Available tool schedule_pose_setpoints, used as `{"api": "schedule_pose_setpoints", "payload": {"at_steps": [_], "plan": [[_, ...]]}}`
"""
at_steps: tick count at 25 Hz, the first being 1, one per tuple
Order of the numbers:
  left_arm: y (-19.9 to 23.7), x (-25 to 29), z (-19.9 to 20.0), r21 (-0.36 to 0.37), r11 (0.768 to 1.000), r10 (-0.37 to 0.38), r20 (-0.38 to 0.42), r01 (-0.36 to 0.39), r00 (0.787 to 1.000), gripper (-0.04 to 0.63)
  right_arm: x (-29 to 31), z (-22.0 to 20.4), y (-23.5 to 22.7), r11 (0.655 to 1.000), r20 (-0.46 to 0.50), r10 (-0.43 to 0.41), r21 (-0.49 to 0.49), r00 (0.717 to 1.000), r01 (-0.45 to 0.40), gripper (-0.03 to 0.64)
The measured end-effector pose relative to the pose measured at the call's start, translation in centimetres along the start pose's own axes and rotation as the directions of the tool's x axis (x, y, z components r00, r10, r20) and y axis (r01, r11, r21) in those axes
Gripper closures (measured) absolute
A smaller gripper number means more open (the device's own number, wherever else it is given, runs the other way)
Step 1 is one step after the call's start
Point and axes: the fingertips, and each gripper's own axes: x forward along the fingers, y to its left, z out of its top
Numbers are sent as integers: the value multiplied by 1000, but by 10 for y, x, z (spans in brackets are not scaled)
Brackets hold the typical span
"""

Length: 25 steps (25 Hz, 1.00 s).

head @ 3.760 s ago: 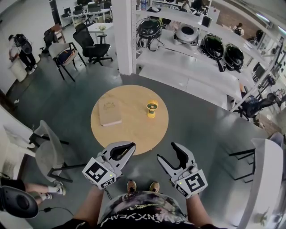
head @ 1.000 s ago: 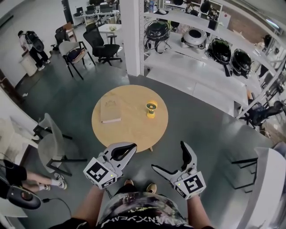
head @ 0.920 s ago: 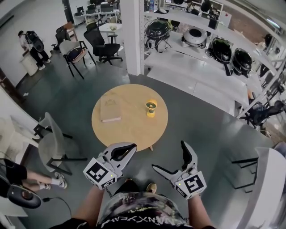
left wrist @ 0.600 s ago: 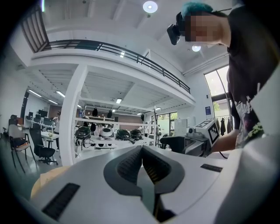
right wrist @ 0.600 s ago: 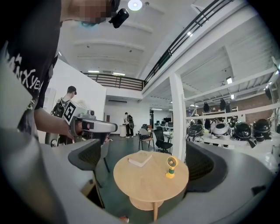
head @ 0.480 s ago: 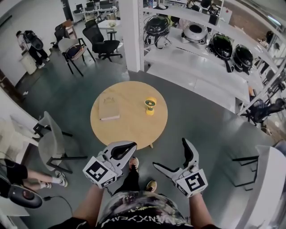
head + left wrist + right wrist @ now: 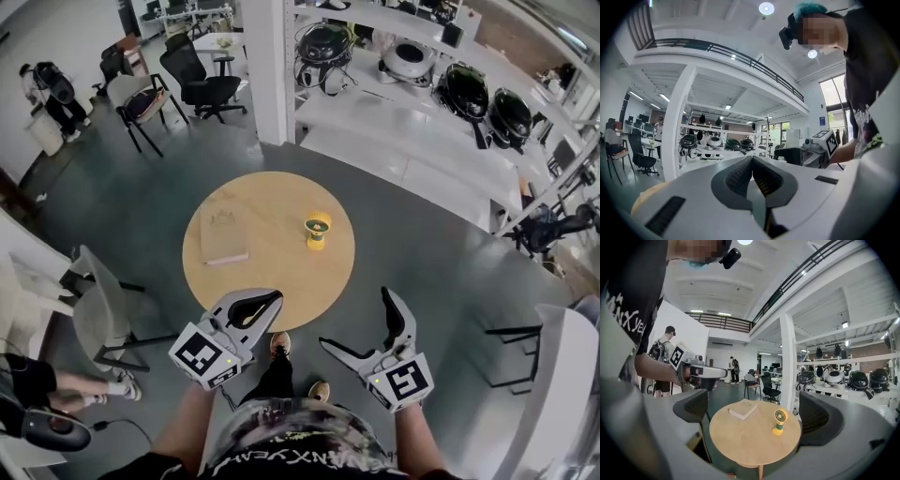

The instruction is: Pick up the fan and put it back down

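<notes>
Fan (image 7: 317, 228) stands upright between book (image 7: 223, 236) and table (image 7: 281, 291) rim, touching neither.

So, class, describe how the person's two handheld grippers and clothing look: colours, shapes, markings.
Both the left gripper and right gripper are light grey shells with black ribbed pads inside curved jaws. Each carries a white cube with black square markers. The person wears a dark shirt with pale lettering.
</notes>
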Motion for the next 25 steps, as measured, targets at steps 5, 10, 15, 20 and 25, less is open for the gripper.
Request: {"api": "schedule_pose_setpoints", "payload": {"at_steps": [5, 10, 15, 20, 25], "plan": [[41, 21, -4, -18, 1000, -23, 2, 23, 1000, 575, 35, 0, -23, 999, -20, -35, 4, 999, 35, 31], [77, 43, -11, -25, 998, -50, -5, 50, 999, 575, 70, -2, -46, 999, -42, -53, 4, 998, 53, 31], [108, 57, -17, -45, 996, -74, -8, 74, 997, 575, 99, -3, -61, 997, -61, -72, 10, 996, 73, 31], [135, 67, -19, -63, 993, -96, -11, 96, 995, 575, 126, -2, -72, 996, -81, -87, 15, 993, 88, 31], [156, 77, -23, -72, 990, -120, -13, 118, 993, 575, 147, -3, -82, 995, -100, -101, 14, 990, 103, 31]]}}
